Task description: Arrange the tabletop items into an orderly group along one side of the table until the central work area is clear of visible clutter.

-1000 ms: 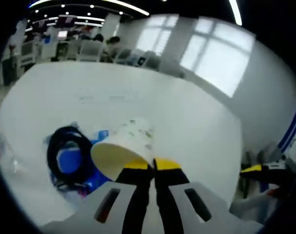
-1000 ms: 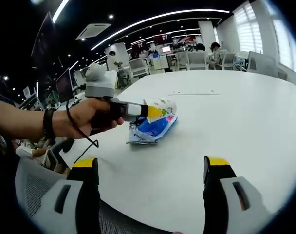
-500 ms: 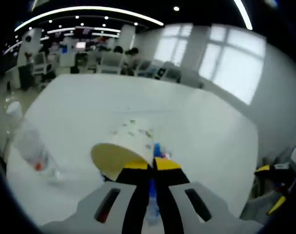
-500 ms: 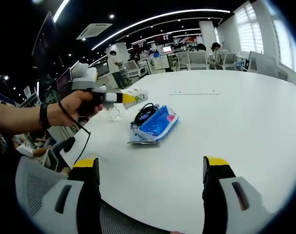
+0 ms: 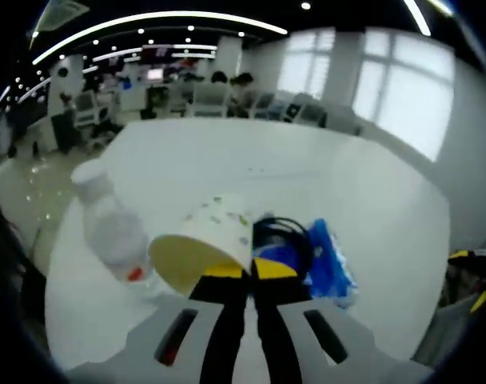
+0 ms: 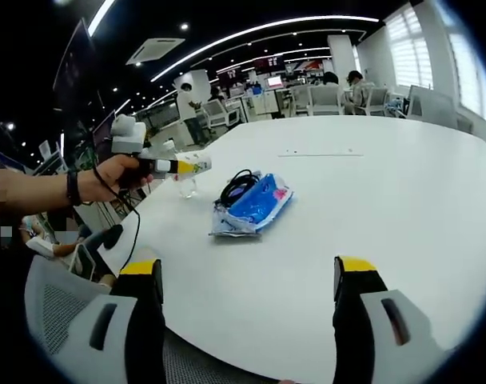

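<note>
In the left gripper view, our left hand-held gripper [image 5: 251,270] has its jaws pressed nearly together on the rim of a paper cup [image 5: 203,244], which it holds tipped on its side, mouth toward the camera, above the tabletop [image 5: 307,176]. The cup is white with small speckled marks. Just past it to the left a clear plastic bottle [image 5: 111,232] with a white cap stands on the tabletop near the edge, a red mark low on its side. To the right of the cup lies a blue packet [image 5: 323,268] with a coil of black cable [image 5: 279,236] on top of it.

In the right gripper view, our right hand-held gripper [image 6: 247,280] is wide open with nothing between the jaws, hovering over the near edge of the tabletop [image 6: 371,192]. Farther off, a hand [image 6: 115,172] holds the left hand-held gripper [image 6: 183,166] with the cup [image 6: 197,164] at its tip, over the left edge of the tabletop and just above the bottle [image 6: 185,186]. The packet [image 6: 251,206] and cable [image 6: 237,186] lie to the right of the bottle, near it, well apart from our open jaws. Chairs and desks stand beyond the tabletop, too blurred for us to describe.
</note>
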Tool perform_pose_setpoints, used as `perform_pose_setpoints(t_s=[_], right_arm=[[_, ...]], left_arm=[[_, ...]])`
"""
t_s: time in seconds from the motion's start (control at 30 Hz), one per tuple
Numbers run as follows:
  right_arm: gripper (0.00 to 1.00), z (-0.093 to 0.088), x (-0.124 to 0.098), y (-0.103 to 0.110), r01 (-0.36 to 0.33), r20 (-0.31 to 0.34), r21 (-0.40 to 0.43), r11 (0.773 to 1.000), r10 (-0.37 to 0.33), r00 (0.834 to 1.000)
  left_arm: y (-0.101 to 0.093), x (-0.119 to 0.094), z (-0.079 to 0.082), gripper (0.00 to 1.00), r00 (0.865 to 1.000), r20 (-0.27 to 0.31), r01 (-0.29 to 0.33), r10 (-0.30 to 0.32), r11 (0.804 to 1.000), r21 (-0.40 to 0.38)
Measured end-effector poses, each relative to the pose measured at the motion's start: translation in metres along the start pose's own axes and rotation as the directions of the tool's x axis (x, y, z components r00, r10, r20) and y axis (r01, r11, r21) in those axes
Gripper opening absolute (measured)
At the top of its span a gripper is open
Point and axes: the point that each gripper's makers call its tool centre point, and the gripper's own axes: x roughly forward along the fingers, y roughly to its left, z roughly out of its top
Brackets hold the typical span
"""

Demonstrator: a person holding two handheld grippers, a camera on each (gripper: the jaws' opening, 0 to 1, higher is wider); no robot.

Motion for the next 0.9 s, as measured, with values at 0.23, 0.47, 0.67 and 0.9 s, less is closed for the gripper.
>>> perform_pose_setpoints(t_s=[0.23,0.47,0.67,0.9], right_arm=[[0.89,-0.002,0.001,0.0,-0.001,-0.01,-0.002,1.0,0.001,1.0],[0.89,-0.003,0.001,-0.001,0.0,-0.012,0.001,1.0,0.0,1.0],[0.88,-0.003,0.001,-0.002,0.004,-0.013,0.003,1.0,-0.004,1.0],[0.88,-0.004,0.001,-0.003,0.006,-0.017,0.006,1.0,-0.006,1.0]], left_arm=[[0.007,0.003,-0.001,0.0,0.999,-0.027,-0.018,0.019,0.999,0.05],[0.013,0.009,-0.003,0.0,0.998,-0.055,-0.027,0.03,0.998,0.054],[0.022,0.017,-0.012,0.0,0.994,-0.095,-0.054,0.062,0.995,0.08],[0.021,0.029,-0.017,0.01,0.988,-0.137,-0.062,0.078,0.991,0.119]])
